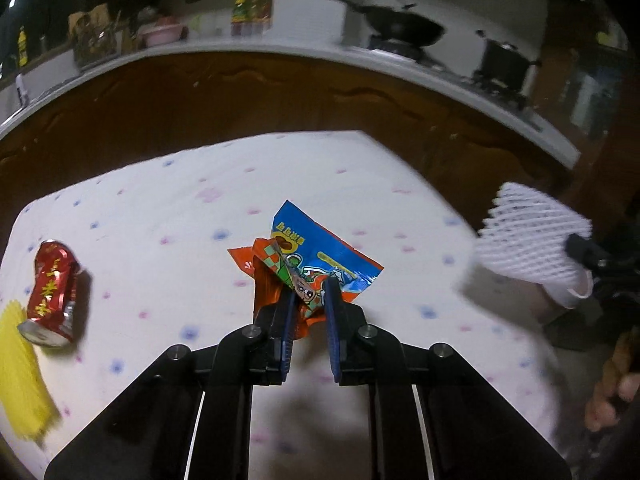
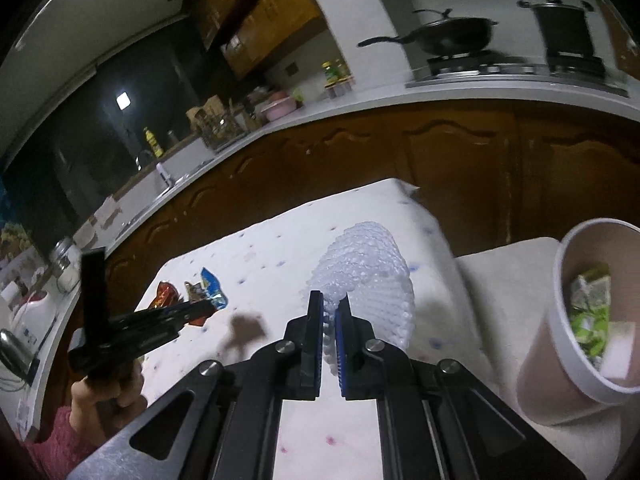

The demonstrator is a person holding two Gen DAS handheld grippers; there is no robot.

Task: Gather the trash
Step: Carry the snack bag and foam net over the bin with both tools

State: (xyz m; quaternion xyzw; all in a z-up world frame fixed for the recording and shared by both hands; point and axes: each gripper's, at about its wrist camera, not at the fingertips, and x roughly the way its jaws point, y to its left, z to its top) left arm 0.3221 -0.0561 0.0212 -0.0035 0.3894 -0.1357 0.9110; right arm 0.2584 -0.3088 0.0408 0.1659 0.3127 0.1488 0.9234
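Note:
My left gripper (image 1: 310, 286) is shut on a crumpled blue and orange snack wrapper (image 1: 320, 248), held a little above the dotted white tablecloth (image 1: 280, 184). The right wrist view shows that same left gripper (image 2: 204, 306) and the wrapper (image 2: 212, 284) at the left, with a shadow under them. Between the blue pads of my right gripper (image 2: 330, 304) a white foam fruit net (image 2: 368, 272) is pinched, so that gripper is shut on it. The net (image 1: 532, 236) also shows at the right edge of the left wrist view. A crushed red can (image 1: 54, 292) lies on the cloth at the left.
A yellow foam net (image 1: 20, 372) lies beside the can at the table's left edge. A round bin (image 2: 560, 280) with green wrappers inside stands right of the table on a lower white surface. Brown cabinets and a counter with pans run behind. A hand (image 2: 108, 392) holds the left gripper.

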